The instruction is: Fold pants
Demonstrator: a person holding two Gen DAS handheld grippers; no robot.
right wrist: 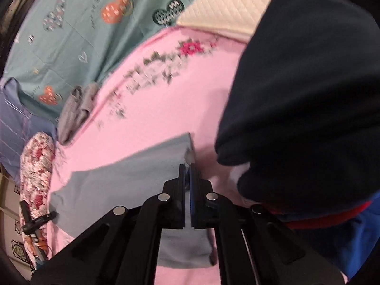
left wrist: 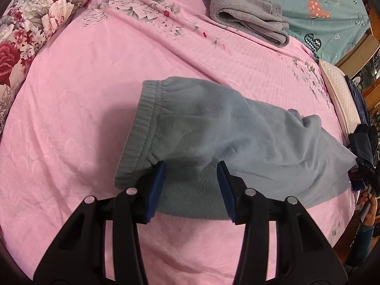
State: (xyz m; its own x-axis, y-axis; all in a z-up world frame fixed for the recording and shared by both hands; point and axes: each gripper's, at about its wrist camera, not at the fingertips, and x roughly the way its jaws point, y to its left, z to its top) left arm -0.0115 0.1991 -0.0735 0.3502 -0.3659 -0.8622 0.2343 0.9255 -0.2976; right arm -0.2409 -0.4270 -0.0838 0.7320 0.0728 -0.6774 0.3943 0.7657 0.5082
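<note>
Pink bedspread covers the bed and serves as the folding surface, floral print toward the far side, teal quilt with heart patches beyond it. Flowered pillow sits at the far-left edge in the left wrist view, out of the work area. A dark garment pile bulks up on the right of the right wrist view, probably the queue of clothes to do. Folded grey garment lies near the teal quilt, well apart from the work, looks like a finished piece set aside. The pants, light blue-grey fleece, lie across the middle of the bedspread, waistband to the left and legs trailing off right, somewhat rumpled near the leg end. Left gripper is poised over the near edge of the pants just beside the waistband, jaws partway apart with fleece between the blue pads; can't tell if the pads actually press on it, so grip unconfirmed, likely positioned to pin or take that end. Right gripper has jaws closed down narrow on the hem end of a pant leg, a bit of cloth edge poking out past the tips; view is blurred. Judgement: both ends being secured for a lengthwise or end-to-end fold, fold itself not yet made.
</note>
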